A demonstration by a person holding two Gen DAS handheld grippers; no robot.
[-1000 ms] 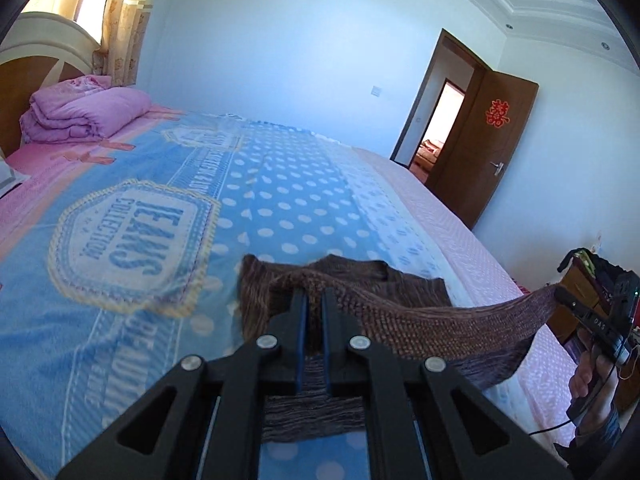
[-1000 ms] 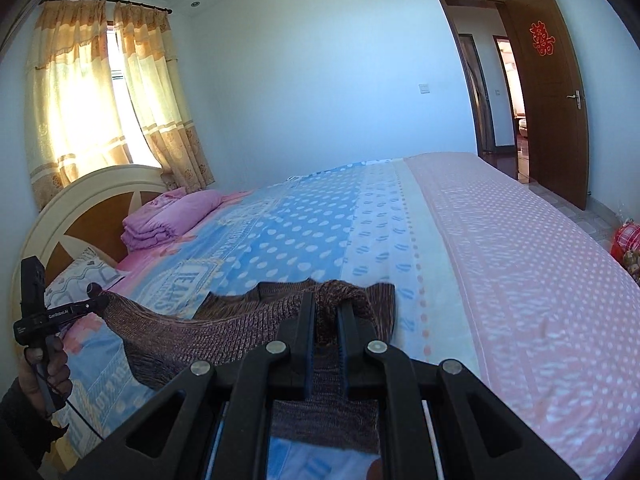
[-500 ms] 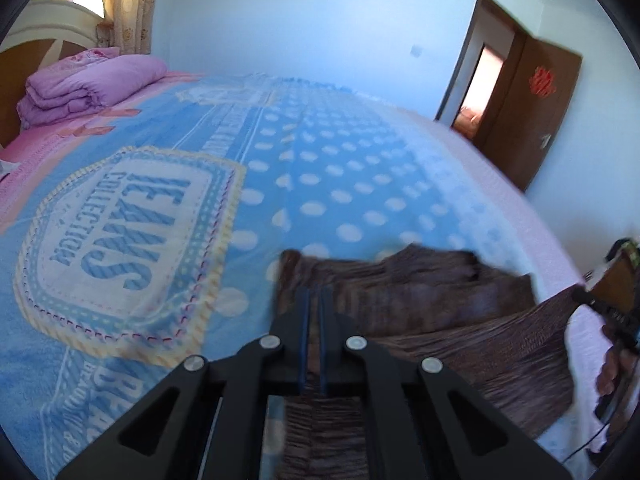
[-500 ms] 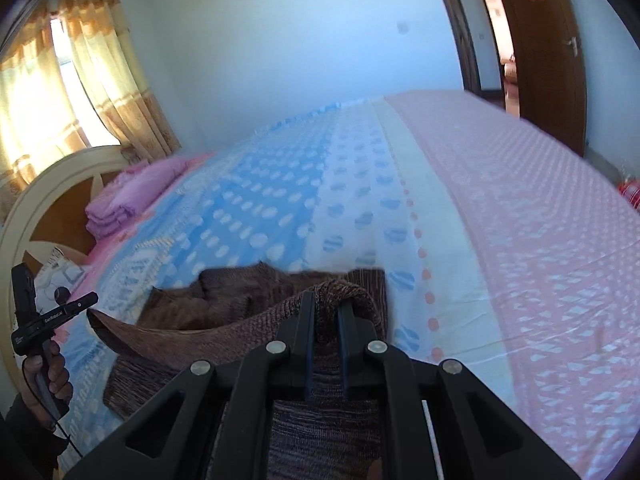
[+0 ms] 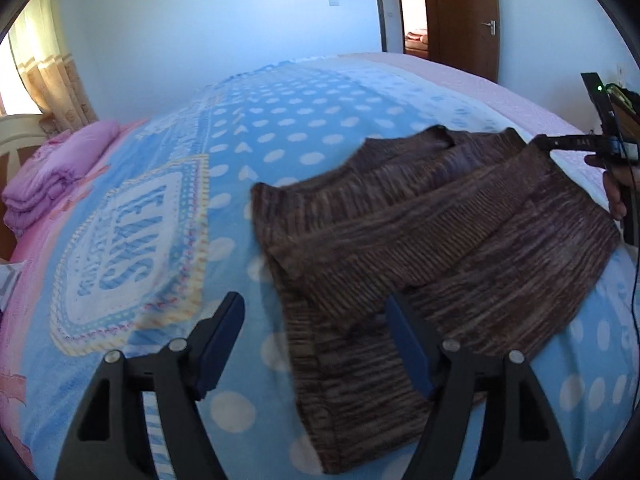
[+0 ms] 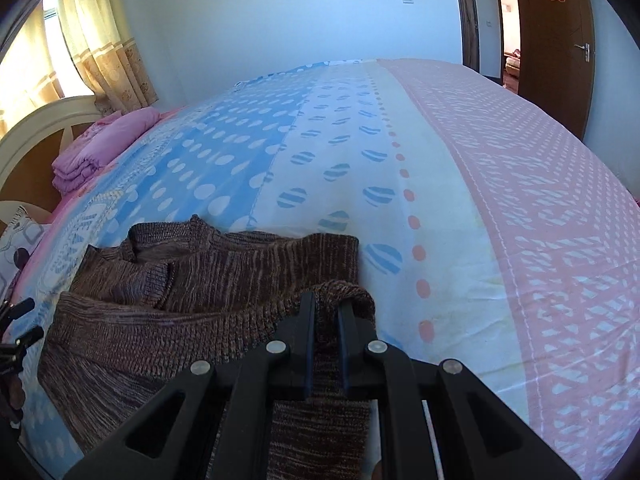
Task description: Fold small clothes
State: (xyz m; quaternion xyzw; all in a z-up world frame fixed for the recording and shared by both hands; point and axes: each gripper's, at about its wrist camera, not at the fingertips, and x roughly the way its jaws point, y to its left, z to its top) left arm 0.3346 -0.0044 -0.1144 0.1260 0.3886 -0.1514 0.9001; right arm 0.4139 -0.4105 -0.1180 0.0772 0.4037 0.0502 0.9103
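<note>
A brown knitted sweater [image 5: 420, 232] lies on the blue dotted bedcover [image 5: 160, 220], its near half folded over towards the collar. My left gripper [image 5: 316, 308] hovers over the sweater's left edge; its jaws are opening and stand wide, with knit lying under and between them but not pressed. My right gripper [image 6: 326, 304] is shut on a raised fold of the sweater [image 6: 180, 320] at its right corner. That gripper also shows in the left wrist view, as the right gripper [image 5: 560, 142] held by a hand. The left gripper [image 6: 20, 320] peeks in at the right wrist view's left edge.
A folded pink quilt [image 5: 60, 168] lies near the white headboard [image 6: 36, 132], with a pillow [image 6: 16, 236] below it. The bedcover [image 6: 440, 200] turns white and pink to the right. A brown door [image 6: 552, 40] stands open behind the bed. Curtains [image 6: 100, 40] hang at the left.
Both grippers came down towards the bed, laying the lifted sweater edge over its body. The left gripper let go of the knit and its jaws spread apart. The right stayed shut on the fold.
</note>
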